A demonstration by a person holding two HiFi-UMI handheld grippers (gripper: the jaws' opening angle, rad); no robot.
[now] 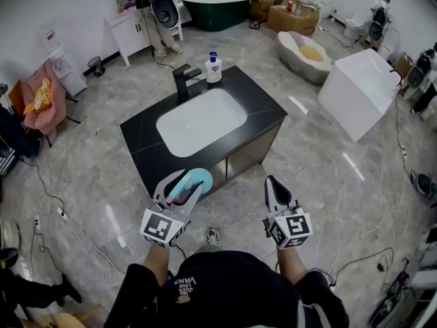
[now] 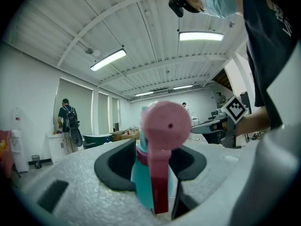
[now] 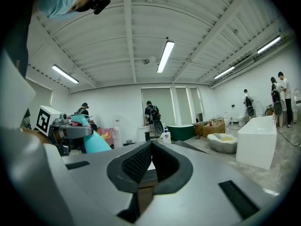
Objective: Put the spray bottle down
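My left gripper (image 1: 183, 188) is shut on a teal spray bottle (image 1: 190, 182) with a pink head, held level in front of the black vanity (image 1: 259, 102). In the left gripper view the spray bottle (image 2: 151, 182) stands between the dark pads, its pink trigger head facing the camera. My right gripper (image 1: 275, 188) is held level to the right of it, jaws shut, with nothing between them. In the right gripper view the pads (image 3: 138, 166) meet at their tips. That view also shows the spray bottle (image 3: 90, 143) in the left gripper at the far left.
The vanity has a white sink (image 1: 201, 121), a black tap (image 1: 183, 80) and a soap pump bottle (image 1: 214, 68) at the back. A white cuboid tub (image 1: 359, 92), an oval basin (image 1: 305, 54), a green tub (image 1: 215, 9) and cables (image 1: 51, 197) are on the floor around.
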